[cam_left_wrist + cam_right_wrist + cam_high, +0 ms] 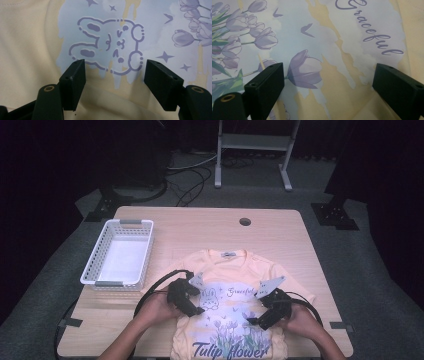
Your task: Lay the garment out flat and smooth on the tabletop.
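A pale yellow T-shirt point(227, 265) lies flat on the wooden table point(280, 230), printed with a rabbit, tulips and the words "Graceful" and "Tulip flower". My left gripper point(198, 310) hovers over the shirt's left side. In the left gripper view its jaws stand apart over the rabbit print point(107, 47) with only flat cloth point(30, 50) between them. My right gripper point(253, 322) is over the right side of the print. In the right gripper view its jaws are wide apart above a purple tulip point(304, 70) and the yellow cloth point(337, 87), gripping nothing.
A white plastic basket point(119, 252) stands at the table's left, beside the shirt's sleeve. A round cable hole point(245, 221) sits near the far edge. Black cables loop from both grippers. Beyond the table are a metal stand point(252, 150) and dark floor.
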{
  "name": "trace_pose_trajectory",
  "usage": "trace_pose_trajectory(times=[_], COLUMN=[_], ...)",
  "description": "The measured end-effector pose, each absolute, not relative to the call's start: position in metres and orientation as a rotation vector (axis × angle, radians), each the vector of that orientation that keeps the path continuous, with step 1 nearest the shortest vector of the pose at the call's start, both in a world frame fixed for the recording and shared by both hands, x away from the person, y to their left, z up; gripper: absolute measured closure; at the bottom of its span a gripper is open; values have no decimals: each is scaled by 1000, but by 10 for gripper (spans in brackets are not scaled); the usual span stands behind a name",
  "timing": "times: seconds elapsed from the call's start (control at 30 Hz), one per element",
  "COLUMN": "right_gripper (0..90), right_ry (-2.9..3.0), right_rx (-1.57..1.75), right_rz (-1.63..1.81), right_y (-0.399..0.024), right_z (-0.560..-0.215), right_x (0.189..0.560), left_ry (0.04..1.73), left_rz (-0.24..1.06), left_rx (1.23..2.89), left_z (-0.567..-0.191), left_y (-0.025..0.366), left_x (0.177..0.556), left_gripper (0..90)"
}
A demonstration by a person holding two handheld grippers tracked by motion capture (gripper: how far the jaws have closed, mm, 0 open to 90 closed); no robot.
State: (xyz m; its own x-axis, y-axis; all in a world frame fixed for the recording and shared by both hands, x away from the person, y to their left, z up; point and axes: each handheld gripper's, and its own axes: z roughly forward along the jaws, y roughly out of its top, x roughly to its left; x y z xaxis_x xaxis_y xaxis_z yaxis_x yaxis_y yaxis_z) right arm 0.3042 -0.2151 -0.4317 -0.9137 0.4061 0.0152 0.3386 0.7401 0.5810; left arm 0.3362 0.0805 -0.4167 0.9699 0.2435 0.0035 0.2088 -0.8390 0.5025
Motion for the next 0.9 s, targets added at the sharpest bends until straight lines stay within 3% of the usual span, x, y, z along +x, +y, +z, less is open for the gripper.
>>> trace_pose_trajectory(times=[0.6,0.9], right_gripper=[99,98], right_ry=[2774,2760], right_rx=[665,723], right_rz=[940,948], right_y=[-217,-217], right_z=[-433,-425], right_x=[345,340], left_ry=[385,423], left_rz=[114,40], left_rx=[2559,2541], left_z=[-418,-409], left_y=[84,85], left_x=[390,374], left_gripper=[328,225])
